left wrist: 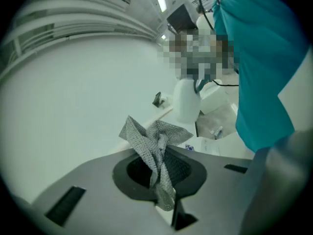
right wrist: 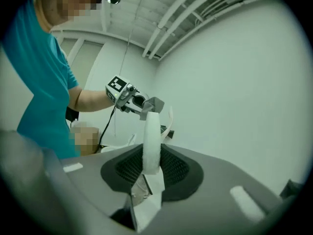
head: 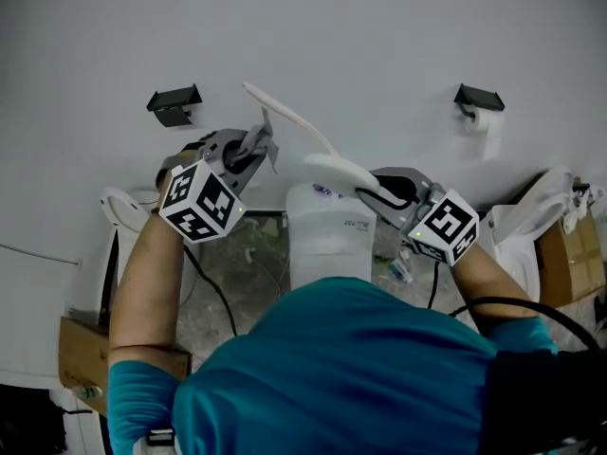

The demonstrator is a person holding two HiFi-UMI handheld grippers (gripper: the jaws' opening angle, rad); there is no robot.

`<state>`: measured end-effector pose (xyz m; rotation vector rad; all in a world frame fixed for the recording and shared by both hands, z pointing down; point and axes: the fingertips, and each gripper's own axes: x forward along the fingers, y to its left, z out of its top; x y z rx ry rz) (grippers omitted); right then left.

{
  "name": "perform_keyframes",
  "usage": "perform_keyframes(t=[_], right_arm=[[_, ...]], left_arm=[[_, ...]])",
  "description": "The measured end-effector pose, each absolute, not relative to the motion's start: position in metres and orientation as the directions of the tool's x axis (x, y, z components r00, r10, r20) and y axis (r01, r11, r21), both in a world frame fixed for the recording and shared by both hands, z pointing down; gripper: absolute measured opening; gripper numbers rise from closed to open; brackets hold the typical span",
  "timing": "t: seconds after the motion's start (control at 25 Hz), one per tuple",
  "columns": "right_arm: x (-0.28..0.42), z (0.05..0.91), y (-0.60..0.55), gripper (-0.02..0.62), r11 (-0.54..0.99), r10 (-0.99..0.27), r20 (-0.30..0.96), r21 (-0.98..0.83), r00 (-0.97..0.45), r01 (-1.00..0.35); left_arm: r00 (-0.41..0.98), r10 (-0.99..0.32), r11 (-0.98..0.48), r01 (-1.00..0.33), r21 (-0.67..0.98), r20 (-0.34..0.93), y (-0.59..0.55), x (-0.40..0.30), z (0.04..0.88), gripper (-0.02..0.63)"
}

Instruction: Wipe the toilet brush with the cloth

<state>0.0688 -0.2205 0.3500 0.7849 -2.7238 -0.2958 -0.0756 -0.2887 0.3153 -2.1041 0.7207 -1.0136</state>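
The brush (head: 334,168) hangs in the air above the white tank (head: 327,230). The right hand-held gripper (head: 377,194), up and to the right of the tank, is clenched on the brush's broad end, and in the right gripper view the white band (right wrist: 151,141) sits pinched between the jaws. From there the long axis runs up and leftward over the tank, thinning to a curved tip. The left hand-held gripper (head: 258,148), up and to the left of the tank, is clamped on the crumpled grey cloth (head: 266,138), which bunches out of its jaws in the left gripper view (left wrist: 149,143). So the cloth lies at the thin far end, just under the shaft. Whether it touches there I cannot tell. The left hand is the nearer one to the unwiped length, so the wipe likely calls for the cloth to slide along that axis toward the right hand-held gripper.
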Motion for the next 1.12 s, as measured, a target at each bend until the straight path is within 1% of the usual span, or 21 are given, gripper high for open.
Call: perform_keyframes(t=[0.08,0.2,0.32,0.36,0.44,0.6,0.72,0.92,1.12], right_arm=[[0.058,0.356,-0.216,0.092,0.859,-0.503,0.225,0.234,-0.835,-0.455],[0.038,0.359,-0.205,0.092,0.878,-0.456,0.268,0.295,-0.849,-0.378],[0.025,0.358,-0.196,0.092,0.874,-0.426,0.313,0.384,-0.849,-0.297],[0.022,0.356,-0.195,0.092,0.874,-0.421,0.316,0.392,-0.850,-0.287],[0.020,0.355,-0.194,0.092,0.879,-0.409,0.315,0.387,-0.857,-0.277],[0.017,0.354,-0.191,0.091,0.890,-0.386,0.303,0.370,-0.871,-0.265],[0.018,0.352,-0.189,0.091,0.892,-0.381,0.298,0.369,-0.875,-0.263],[0.018,0.344,-0.186,0.089,0.891,-0.373,0.277,0.375,-0.886,-0.257],[0.022,0.337,-0.186,0.087,0.896,-0.359,0.264,0.367,-0.895,-0.251]], left_arm=[[0.560,-0.712,-0.561,-0.090,-0.823,0.424,-0.279,-0.055,0.311,0.035],[0.549,-0.699,-0.483,0.109,-0.869,0.458,-0.269,-0.042,0.318,0.035],[0.535,-0.642,-0.453,0.312,-0.835,0.549,-0.259,-0.038,0.335,0.035],[0.529,-0.628,-0.443,0.360,-0.821,0.571,-0.257,-0.037,0.340,0.035],[0.522,-0.623,-0.412,0.415,-0.812,0.583,-0.253,-0.035,0.344,0.035],[0.524,-0.662,-0.316,0.453,-0.834,0.536,-0.254,-0.029,0.344,0.035],[0.541,-0.681,-0.270,0.441,-0.856,0.493,-0.255,-0.027,0.343,0.035],[0.552,-0.702,-0.273,0.374,-0.886,0.449,-0.260,-0.031,0.336,0.035],[0.524,-0.728,-0.273,0.369,-0.888,0.441,-0.267,-0.037,0.330,0.035]])
